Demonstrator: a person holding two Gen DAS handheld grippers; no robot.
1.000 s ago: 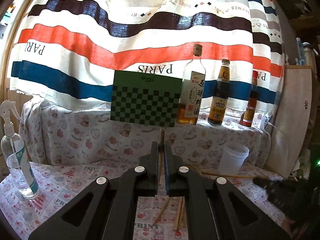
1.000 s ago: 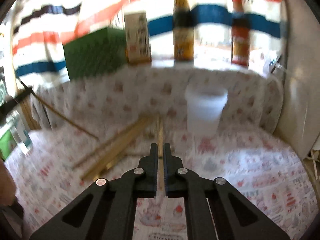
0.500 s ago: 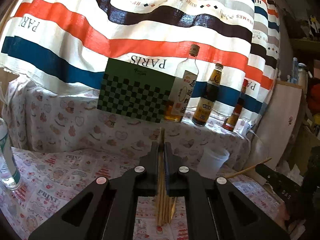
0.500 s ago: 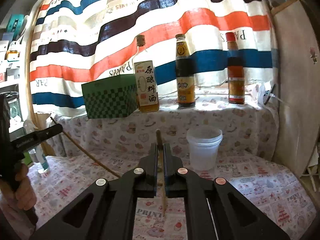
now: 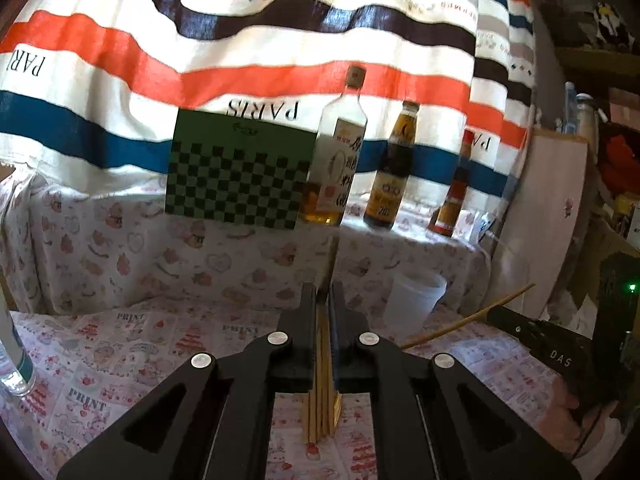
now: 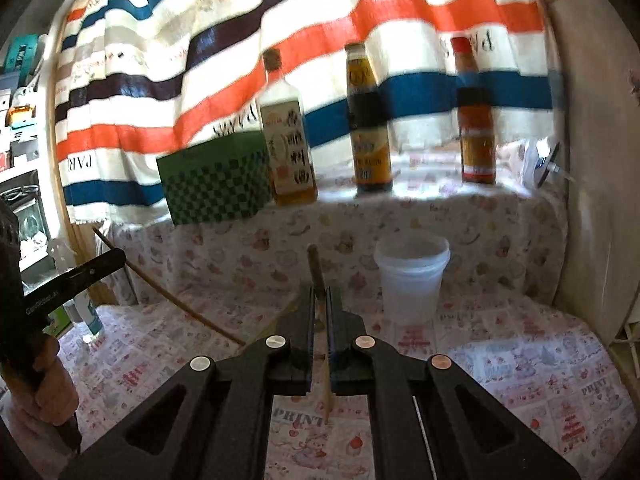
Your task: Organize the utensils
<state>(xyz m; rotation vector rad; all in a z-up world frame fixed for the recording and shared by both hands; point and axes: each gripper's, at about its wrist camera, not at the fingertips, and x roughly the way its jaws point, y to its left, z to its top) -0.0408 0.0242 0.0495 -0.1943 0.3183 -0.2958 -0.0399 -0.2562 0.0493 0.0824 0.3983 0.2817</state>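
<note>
- Jaws on left gripper (image 5: pixel 323 292) pinched on one wooden chopstick (image 5: pixel 331 258), tip poking up past the fingers
- right gripper (image 6: pixel 319 294) jaws also clamped on a single chopstick (image 6: pixel 316 268), held off the table
- loose chopstick bundle (image 5: pixel 321 412) lies on the printed tablecloth (image 5: pixel 120 356), seen below the left jaws
- white plastic cup (image 6: pixel 412 276) stands upright on the cloth, right of the right gripper, apart from both chopsticks
- three sauce bottles (image 6: pixel 366 120) and a green checkered box (image 6: pixel 216 184) on the rear ledge

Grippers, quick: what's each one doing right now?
Left gripper: shut on a chopstick.
Right gripper: shut on another chopstick.
</note>
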